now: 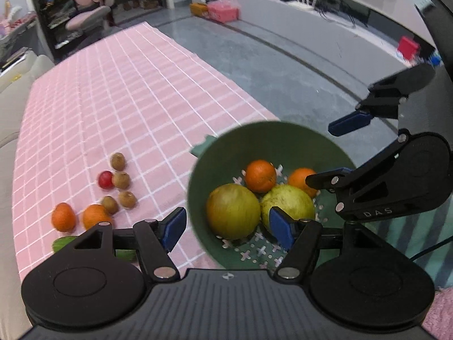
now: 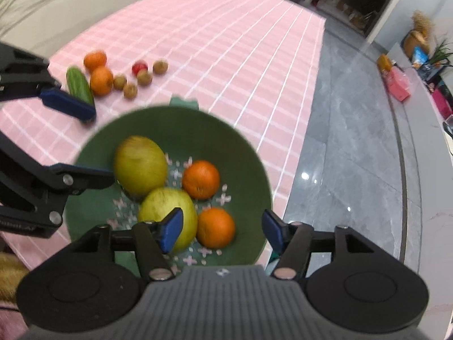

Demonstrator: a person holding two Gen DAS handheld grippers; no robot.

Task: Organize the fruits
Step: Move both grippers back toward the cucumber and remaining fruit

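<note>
A green perforated bowl (image 1: pixel 254 141) (image 2: pixel 184 124) holds two yellow-green fruits (image 1: pixel 233 211) (image 2: pixel 140 164) and two oranges (image 1: pixel 260 175) (image 2: pixel 201 180). My left gripper (image 1: pixel 226 226) (image 2: pixel 82 138) hangs open over the bowl's left rim, nothing between its blue pads. My right gripper (image 2: pixel 222 231) (image 1: pixel 338 150) is open above the bowl's right side; an orange (image 2: pixel 215 228) lies in the bowl below the gap, untouched. Left of the bowl, on the pink checked cloth (image 1: pixel 113 85), lie two more oranges (image 1: pixel 63 216) (image 2: pixel 101 80), a red fruit (image 1: pixel 105 179) (image 2: pixel 139 66), several kiwis (image 1: pixel 117 161) (image 2: pixel 144 78) and a cucumber (image 2: pixel 79 85).
The cloth ends just beyond the bowl, with grey floor (image 1: pixel 283 65) (image 2: pixel 354 141) past that edge. A beige sofa (image 2: pixel 56 5) borders the cloth's far side. Pink boxes (image 1: pixel 222 12) and shelves stand across the room.
</note>
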